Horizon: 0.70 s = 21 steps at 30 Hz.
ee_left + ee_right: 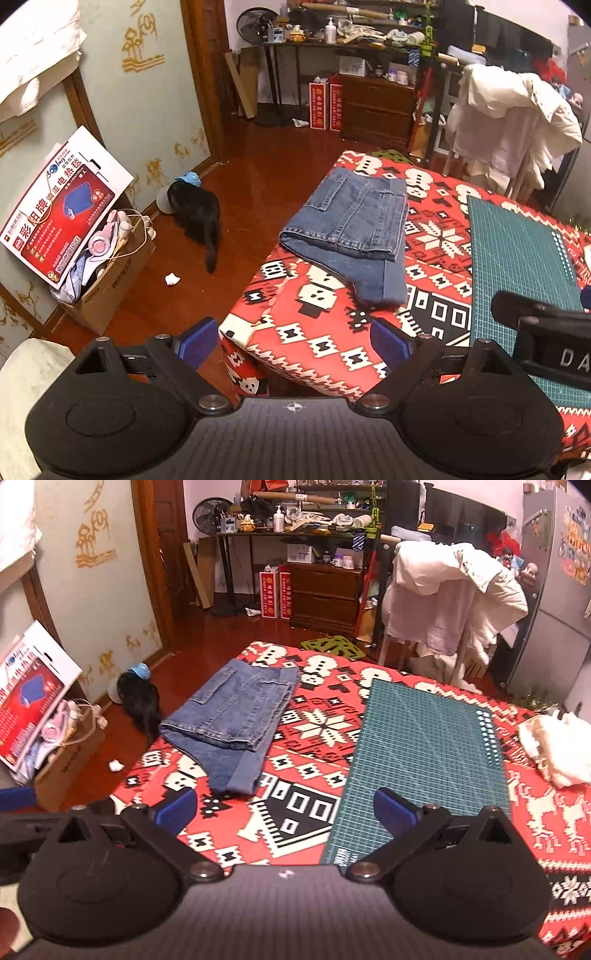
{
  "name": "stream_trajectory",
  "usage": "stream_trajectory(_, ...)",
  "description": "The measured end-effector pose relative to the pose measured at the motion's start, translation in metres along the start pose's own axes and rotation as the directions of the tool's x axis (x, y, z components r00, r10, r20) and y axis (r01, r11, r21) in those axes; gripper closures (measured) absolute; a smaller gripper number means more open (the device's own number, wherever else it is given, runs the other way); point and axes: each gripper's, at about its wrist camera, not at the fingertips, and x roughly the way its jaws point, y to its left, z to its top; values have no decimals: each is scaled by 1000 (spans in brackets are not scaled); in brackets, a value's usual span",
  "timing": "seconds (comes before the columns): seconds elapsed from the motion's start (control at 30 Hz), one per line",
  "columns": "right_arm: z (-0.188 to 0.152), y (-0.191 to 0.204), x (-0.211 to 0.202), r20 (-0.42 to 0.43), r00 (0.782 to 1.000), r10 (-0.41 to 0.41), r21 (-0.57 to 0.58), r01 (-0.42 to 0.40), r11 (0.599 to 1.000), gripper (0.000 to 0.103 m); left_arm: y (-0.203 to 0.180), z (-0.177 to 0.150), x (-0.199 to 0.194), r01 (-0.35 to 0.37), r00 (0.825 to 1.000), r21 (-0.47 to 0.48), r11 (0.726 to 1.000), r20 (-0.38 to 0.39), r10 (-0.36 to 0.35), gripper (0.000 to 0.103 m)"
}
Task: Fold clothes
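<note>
A cardboard box point(110, 291) on the floor by the wall is stuffed with a big white and red carton point(66, 206) printed with Chinese characters and a picture of a blue pad, pink headphones point(99, 245), white cords and some pale cloth; the carton's small print is too fine to read. Two red boxes point(327, 107) with yellow characters stand beside a wooden drawer chest point(376, 107) at the far wall. The folded jeans point(351, 229) lie near the left edge of the table, on the red, white and black patterned tablecloth point(314, 332), just left of a green cutting mat point(424, 760) with a line of unreadable print on its near corner. A cream cloth point(554, 749) sits bunched at the table's right side. The left gripper point(293, 341) hangs over the table's near corner, fingers spread wide and holding nothing; the right gripper point(284, 808) hovers above the tablecloth and mat edge, likewise spread and empty. The letters "DA" show on the black tool at the left view's right edge
</note>
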Motion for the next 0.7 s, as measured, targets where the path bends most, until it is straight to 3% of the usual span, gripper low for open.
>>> stream_trajectory(0.33,1,13,-10,25,1000,-12,-55,13,998,1,8,5,-9,-14,1000,-19,1000,21,14,13)
stream_trajectory(0.7,2,12,-8,4,1000,0,-38,0,999,0,10,4,-12,-27,999,-12,1000,22,27,13)
